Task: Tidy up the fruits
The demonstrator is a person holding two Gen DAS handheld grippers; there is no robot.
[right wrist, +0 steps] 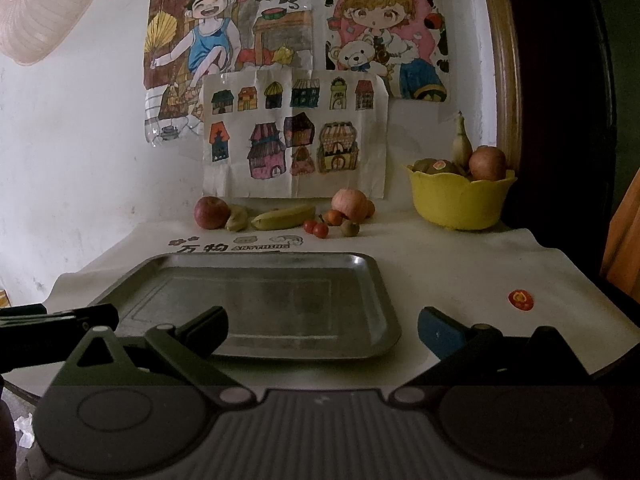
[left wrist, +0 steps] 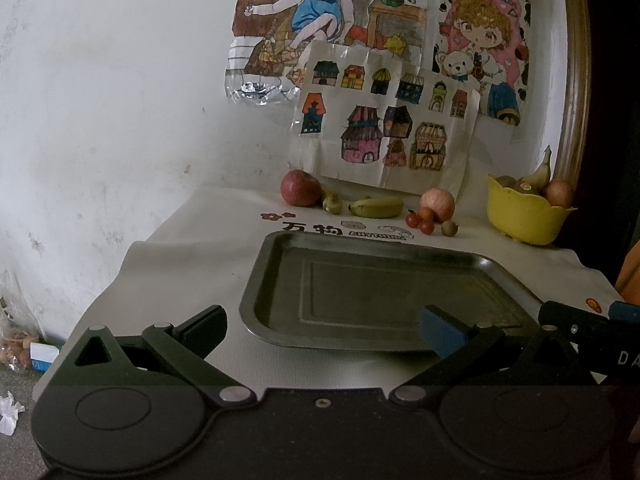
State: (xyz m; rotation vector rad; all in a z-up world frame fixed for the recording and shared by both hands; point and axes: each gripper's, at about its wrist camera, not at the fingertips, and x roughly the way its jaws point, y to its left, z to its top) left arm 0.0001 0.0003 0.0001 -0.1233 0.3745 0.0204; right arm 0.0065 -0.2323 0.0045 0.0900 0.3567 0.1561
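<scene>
Fruit lies in a loose row at the back of the cloth-covered surface (right wrist: 440, 264), against the wall: a dark red apple (right wrist: 211, 212), a small brownish fruit (right wrist: 237, 218) just beside it, a yellow-green banana (right wrist: 283, 217), a few small red cherry tomatoes (right wrist: 316, 229), a pale pink apple (right wrist: 349, 204) and a small brown round fruit (right wrist: 349, 228). The rectangular metal tray (right wrist: 372, 280) sits bare in the middle, and the yellow scalloped plastic bowl (right wrist: 460, 204) at the back right already holds an apple, a banana and what look like kiwis. Both the left gripper (left wrist: 324, 330) and the right gripper (right wrist: 322, 330) hover with jaws spread wide and nothing between them, near the tray's front edge. The first pick is best an outlying piece such as the dark red apple, taken across its widest part with a straight approach; the tomatoes probably need a gentle, narrow close. Whether tray or bowl is the goal cannot be told. The bowl's depth is hidden, the orange piece behind the tomatoes is partly covered, and the cloth's print is cut off by the tray.
</scene>
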